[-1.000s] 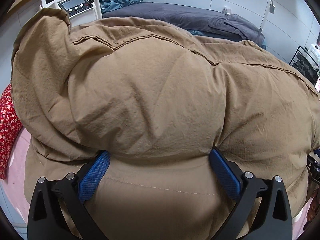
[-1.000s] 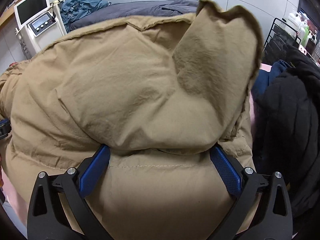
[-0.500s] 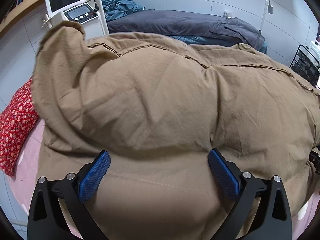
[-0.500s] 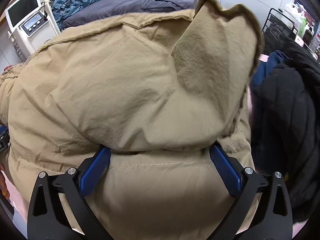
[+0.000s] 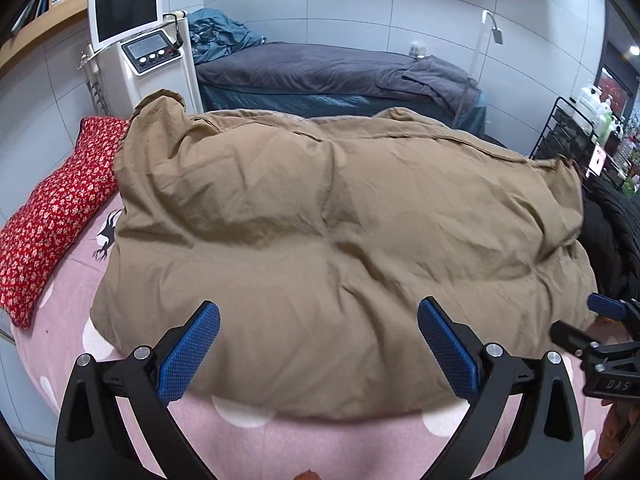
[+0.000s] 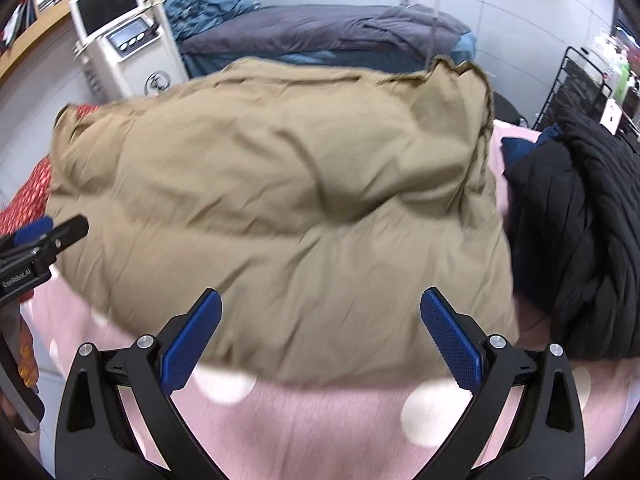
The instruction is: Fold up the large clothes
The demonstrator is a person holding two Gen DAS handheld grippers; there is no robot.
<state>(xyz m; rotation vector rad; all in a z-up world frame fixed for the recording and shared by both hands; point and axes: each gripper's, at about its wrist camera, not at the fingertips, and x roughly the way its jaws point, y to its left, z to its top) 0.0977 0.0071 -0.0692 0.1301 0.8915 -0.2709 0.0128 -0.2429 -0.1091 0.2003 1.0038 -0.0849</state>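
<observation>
A large tan padded coat [image 5: 340, 248] lies in a puffy folded heap on the pink spotted bed sheet [image 5: 320, 440]. It also fills the right wrist view [image 6: 280, 208]. My left gripper [image 5: 318, 344] is open and empty, just in front of the coat's near edge. My right gripper [image 6: 320, 340] is open and empty at the coat's near right edge. The right gripper shows at the right edge of the left wrist view [image 5: 604, 340]. The left gripper shows at the left edge of the right wrist view [image 6: 36, 240].
A red floral pillow [image 5: 52, 216] lies left of the coat. Black clothes [image 6: 580, 232] are piled on the right. A white machine with a screen [image 5: 140, 52], a grey treatment bed [image 5: 340, 72] and a black wire rack [image 5: 568, 136] stand behind.
Both grippers have drawn back from the coat and let it drop. The raised tan flaps have fallen flat, and the pink sheet now shows in front.
</observation>
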